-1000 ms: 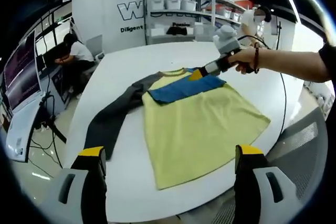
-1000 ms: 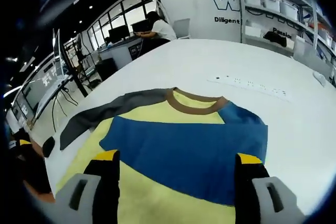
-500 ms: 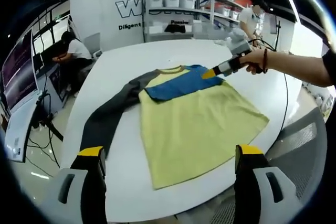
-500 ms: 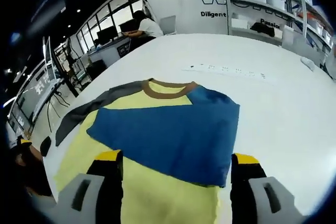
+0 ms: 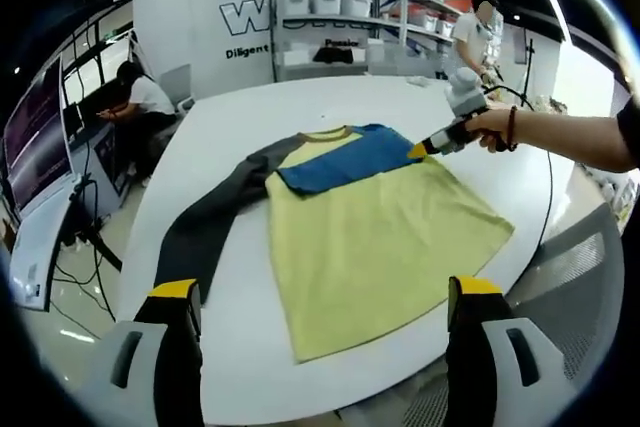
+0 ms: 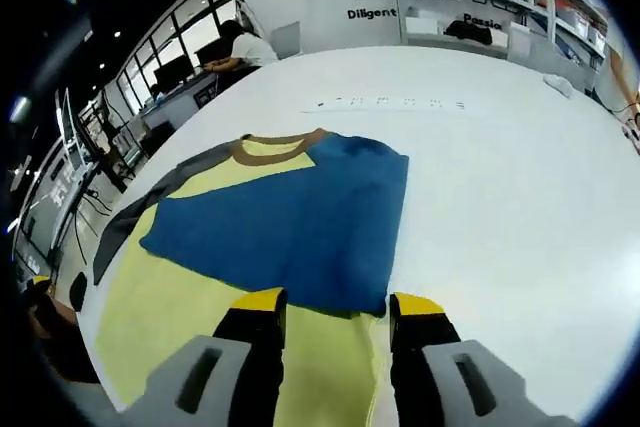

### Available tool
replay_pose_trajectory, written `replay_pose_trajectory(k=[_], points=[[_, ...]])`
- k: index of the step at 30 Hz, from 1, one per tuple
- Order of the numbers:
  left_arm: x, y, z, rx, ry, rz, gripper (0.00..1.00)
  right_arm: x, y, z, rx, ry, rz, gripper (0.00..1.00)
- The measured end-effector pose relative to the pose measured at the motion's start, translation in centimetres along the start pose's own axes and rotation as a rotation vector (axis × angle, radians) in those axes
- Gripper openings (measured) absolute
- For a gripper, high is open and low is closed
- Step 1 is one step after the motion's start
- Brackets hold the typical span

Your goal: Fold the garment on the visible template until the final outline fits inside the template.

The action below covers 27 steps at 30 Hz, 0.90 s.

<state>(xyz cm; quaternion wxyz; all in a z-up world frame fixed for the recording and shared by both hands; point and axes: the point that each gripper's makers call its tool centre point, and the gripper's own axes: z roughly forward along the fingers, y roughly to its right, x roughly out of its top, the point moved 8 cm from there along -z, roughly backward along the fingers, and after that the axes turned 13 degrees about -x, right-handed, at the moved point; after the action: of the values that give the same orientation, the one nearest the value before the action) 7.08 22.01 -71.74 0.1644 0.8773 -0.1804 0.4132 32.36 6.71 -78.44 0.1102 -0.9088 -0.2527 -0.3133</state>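
A long-sleeved shirt [image 5: 375,247] is lying flat on a white round table [image 5: 240,357] in an open workshop, its yellow body spreading toward 5 o'clock in the left gripper view and its brown collar [image 5: 327,134] pointing toward 12. A blue sleeve [image 5: 345,159] is lying folded across the chest, while the dark grey sleeve [image 5: 205,227] is stretching out toward 8 o'clock along the tabletop.

The left gripper [image 5: 320,292] is hovering at the near edge of the table with its yellow-tipped jaws standing wide apart and gripping nothing. At 2 o'clock in that view, a person's hand [image 5: 492,127] is holding the right gripper [image 5: 418,150] with its tip at the shirt's shoulder edge, just beside the end of the blue sleeve.

In the right gripper view, the right gripper [image 6: 328,302] is sitting low over the cloth, its jaws drawn near to each other with a narrow gap between them; whether any fabric is pinched between them cannot be told. The blue sleeve [image 6: 290,222] is lying just ahead of the tips.

At 10 o'clock in the left gripper view, a seated person [image 5: 140,97] is working at a desk, and metal shelving [image 5: 345,22] is standing against the far wall at 12.
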Motion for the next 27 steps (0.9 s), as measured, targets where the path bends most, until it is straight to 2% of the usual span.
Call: replay_pose_trajectory(k=[2,7,9,10,12,13,16,18,20,27], points=[[0.1,0.0,0.0,-0.003,0.004,-0.002,0.99,0.2,0.0,-0.2,0.010,0.032,-0.008,0.25],[0.0,0.0,-0.1,0.000,0.002,0.002,0.99,0.4,0.9,-0.8,0.008,0.053,0.019,0.14],[0.0,0.1,-0.2,0.002,-0.002,0.007,0.99,0.3,2.3,-1.3,-0.023,0.081,0.010,0.07],[0.1,0.1,-0.3,0.001,0.005,0.005,0.99,-0.1,3.2,-1.7,-0.040,0.088,0.036,0.03],[0.2,0.2,-0.3,0.000,0.002,0.007,0.99,-0.9,5.3,-2.4,-0.088,0.108,0.085,0.02],[0.6,0.7,-0.1,-0.011,-0.006,0.020,0.99,-2.1,7.4,-3.5,-0.154,0.132,0.125,0.02],[1.5,1.4,0.7,-0.033,-0.011,0.038,0.99,-3.8,10.2,-5.5,-0.199,0.144,0.163,0.01],[1.6,1.5,0.9,-0.038,-0.012,0.042,0.99,-4.3,11.0,-5.8,-0.214,0.135,0.171,0.01],[1.6,1.6,1.1,-0.046,-0.019,0.043,0.99,-5.7,12.6,-6.6,-0.223,0.124,0.199,0.00],[1.5,1.5,1.4,-0.058,-0.038,0.034,0.99,-8.8,15.3,-7.8,-0.270,0.091,0.287,0.00]])
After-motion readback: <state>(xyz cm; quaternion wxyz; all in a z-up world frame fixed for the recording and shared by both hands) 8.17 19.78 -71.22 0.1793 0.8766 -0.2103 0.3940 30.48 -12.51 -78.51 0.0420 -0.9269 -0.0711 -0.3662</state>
